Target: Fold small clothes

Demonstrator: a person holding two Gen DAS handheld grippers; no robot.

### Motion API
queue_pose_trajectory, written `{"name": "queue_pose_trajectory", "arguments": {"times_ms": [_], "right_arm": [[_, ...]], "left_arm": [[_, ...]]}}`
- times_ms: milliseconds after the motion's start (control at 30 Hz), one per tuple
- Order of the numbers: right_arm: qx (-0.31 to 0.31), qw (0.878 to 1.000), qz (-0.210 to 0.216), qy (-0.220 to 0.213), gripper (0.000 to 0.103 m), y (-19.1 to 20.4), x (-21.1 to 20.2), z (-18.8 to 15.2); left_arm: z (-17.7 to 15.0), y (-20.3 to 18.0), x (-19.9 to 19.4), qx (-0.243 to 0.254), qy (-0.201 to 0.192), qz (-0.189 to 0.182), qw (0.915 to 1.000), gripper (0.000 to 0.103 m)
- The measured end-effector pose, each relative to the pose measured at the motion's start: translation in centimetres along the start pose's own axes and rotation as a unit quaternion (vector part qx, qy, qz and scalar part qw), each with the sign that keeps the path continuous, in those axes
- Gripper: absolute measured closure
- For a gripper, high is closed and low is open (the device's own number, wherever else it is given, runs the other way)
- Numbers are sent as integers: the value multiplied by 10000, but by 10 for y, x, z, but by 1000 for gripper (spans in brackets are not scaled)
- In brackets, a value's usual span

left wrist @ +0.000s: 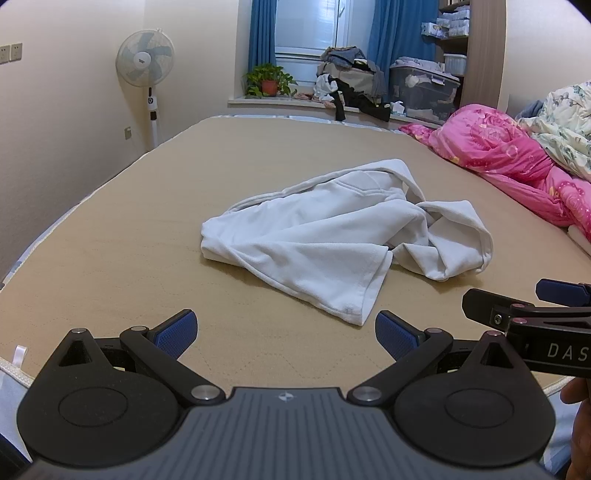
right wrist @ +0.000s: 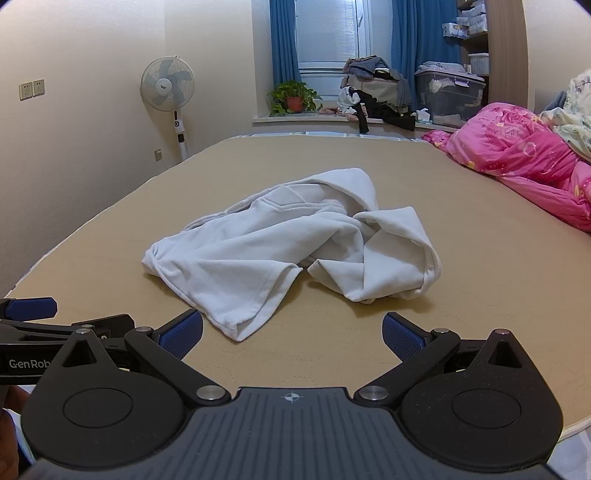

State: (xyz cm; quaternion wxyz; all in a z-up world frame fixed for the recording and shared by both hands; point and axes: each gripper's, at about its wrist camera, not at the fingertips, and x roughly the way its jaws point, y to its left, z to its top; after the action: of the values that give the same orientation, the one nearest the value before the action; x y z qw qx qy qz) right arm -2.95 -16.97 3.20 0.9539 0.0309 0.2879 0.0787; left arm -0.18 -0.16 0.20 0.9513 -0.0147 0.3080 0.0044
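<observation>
Both grippers are held side by side above the near edge of the bed [left wrist: 110, 236], angled downward. The left gripper [left wrist: 284, 334] and right gripper [right wrist: 291, 334] have jaws spread fully apart, gripping nothing. The crumpled white garment [left wrist: 332, 236] lies mid-bed, just ahead of both, untouched.

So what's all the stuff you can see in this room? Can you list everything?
white garment: one, white, crumpled in the middle of the bed
bed: one, tan cover, fills the foreground
quilt: one, pink, bunched at the bed's right edge
floral bedding: one, pale with a leaf print, behind the quilt
fan: one, white, standing by the left wall
potted plant: one, green in a red pot, on the window ledge
curtains: two, blue, either side of the window
clothes pile: one, mixed dark and grey, on the ledge
storage box: one, clear, right of the pile
left gripper: one, black with blue pads, open, empty
right gripper: one, the same, open, empty
</observation>
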Motion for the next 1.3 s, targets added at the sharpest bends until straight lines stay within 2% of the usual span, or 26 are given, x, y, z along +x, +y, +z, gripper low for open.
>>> {"name": "queue_pose_trajectory", "arguments": {"times_ms": [433,700,867,933,1033,1100,1233,1300], "right_arm": [[-24,10000,-9,-28,1,1,0,0],[-91,9997,-34,-238,2,5,-3,3],[36,9996,49,-270,8,1,-3,1],[41,9995,-2,-304,10,1,-3,1],[49,9993,-68,-368,11,1,-3,1],[82,9992,-28,-397,18,-1,-4,2],[125,9990,-39,-436,40,-6,-2,6],[256,9984,8,-496,42,-14,-2,14]], "left_arm": [[6,-1,2,-20,7,-2,10000,1],[3,1,-4,64,-54,30,10000,1],[2,-1,-11,173,-385,79,9991,3],[2,-2,-12,184,-406,22,9990,4],[3,-3,-12,195,-419,-43,9989,15],[4,-3,-11,223,-348,-57,9991,23],[6,-1,-12,158,-474,-68,9987,35],[7,2,-13,18,-548,-130,9984,43]]}}
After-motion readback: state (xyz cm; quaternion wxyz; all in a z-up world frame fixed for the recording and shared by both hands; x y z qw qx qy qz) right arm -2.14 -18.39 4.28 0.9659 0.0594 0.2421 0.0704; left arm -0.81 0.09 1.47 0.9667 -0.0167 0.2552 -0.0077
